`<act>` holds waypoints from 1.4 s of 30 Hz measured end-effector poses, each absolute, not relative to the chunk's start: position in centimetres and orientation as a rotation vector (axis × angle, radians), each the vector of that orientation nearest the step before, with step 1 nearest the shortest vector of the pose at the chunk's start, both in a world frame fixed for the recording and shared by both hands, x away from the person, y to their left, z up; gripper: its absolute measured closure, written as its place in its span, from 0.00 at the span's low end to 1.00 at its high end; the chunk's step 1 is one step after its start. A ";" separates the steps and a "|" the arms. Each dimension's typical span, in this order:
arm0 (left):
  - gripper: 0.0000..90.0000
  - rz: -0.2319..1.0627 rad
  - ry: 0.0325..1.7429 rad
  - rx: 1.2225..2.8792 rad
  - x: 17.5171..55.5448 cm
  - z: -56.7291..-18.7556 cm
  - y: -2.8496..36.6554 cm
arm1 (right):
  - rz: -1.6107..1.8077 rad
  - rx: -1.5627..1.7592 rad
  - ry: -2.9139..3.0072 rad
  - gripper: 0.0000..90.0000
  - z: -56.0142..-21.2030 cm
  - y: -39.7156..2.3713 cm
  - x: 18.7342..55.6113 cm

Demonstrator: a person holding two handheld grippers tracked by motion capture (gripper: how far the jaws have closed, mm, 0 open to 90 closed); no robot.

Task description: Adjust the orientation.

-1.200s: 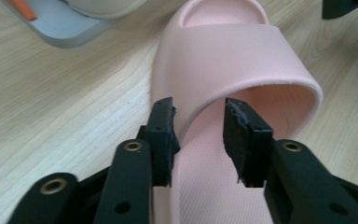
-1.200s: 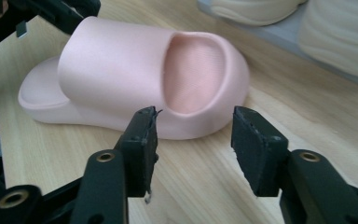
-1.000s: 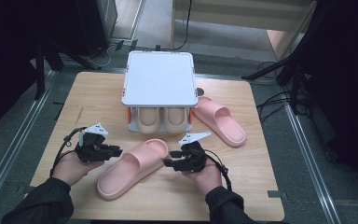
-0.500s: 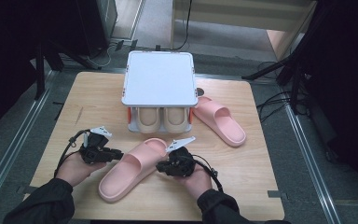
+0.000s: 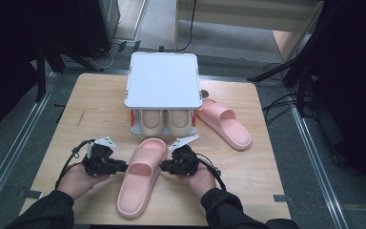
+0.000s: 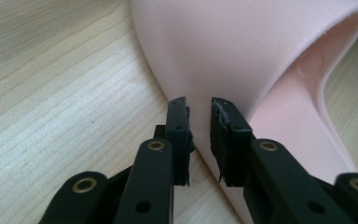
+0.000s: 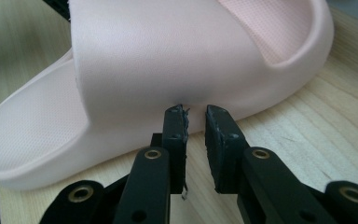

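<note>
A pink slipper [image 5: 140,176] lies on the wooden table [image 5: 90,109], toe toward the rack. My left gripper [image 5: 124,166] reaches it from the left, and its jaws stand narrow with the slipper's side rim [image 6: 261,70] pinched between them at the tips [image 6: 198,105]. My right gripper [image 5: 163,166] meets the opposite side. Its jaws have just been closing, and they now nip the slipper's side wall [image 7: 168,60] at a small dimple by the tips [image 7: 195,112]. A second pink slipper [image 5: 226,123] lies at the right, apart from both grippers.
A small rack with a white top [image 5: 162,78] stands at the back middle of the table. A pair of beige shoes [image 5: 164,121] sits on its lower level. Cables trail from both grippers toward the person's forearms at the front edge.
My right gripper has moved left to the slipper's side and its jaws have closed on it. The left gripper and the slipper have stayed where they were.
</note>
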State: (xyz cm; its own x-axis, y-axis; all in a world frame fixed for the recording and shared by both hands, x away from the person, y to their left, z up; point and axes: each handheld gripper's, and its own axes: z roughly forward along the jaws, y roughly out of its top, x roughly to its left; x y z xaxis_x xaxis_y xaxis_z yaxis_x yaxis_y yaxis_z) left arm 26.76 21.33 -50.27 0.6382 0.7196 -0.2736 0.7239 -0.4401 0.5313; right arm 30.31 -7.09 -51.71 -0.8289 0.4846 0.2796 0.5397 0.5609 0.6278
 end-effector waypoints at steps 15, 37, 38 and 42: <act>0.80 -0.038 1.088 2.239 26.6 -50.3 20.6 | -1.125 -0.934 -2.739 0.82 -51.6 -7.7 31.2; 0.48 -0.026 1.153 2.055 28.3 -48.9 23.3 | -1.301 -1.127 -2.690 0.75 -48.7 -13.9 33.8; 0.48 -0.020 1.148 2.052 28.5 -48.8 23.2 | -1.306 -1.138 -2.687 0.75 -48.6 -14.2 33.8; 0.47 -0.023 1.132 2.045 28.9 -48.5 23.1 | -1.334 -1.191 -2.684 0.74 -48.3 -16.1 34.3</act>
State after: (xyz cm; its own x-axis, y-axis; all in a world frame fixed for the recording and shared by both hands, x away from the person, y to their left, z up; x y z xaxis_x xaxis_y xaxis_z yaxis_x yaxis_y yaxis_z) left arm 28.89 23.05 -48.53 0.6025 0.7108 -0.3630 0.7246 -0.2966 0.6220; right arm 34.25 -16.13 -48.30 -0.7242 0.6482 0.2352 0.5788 0.3860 0.7183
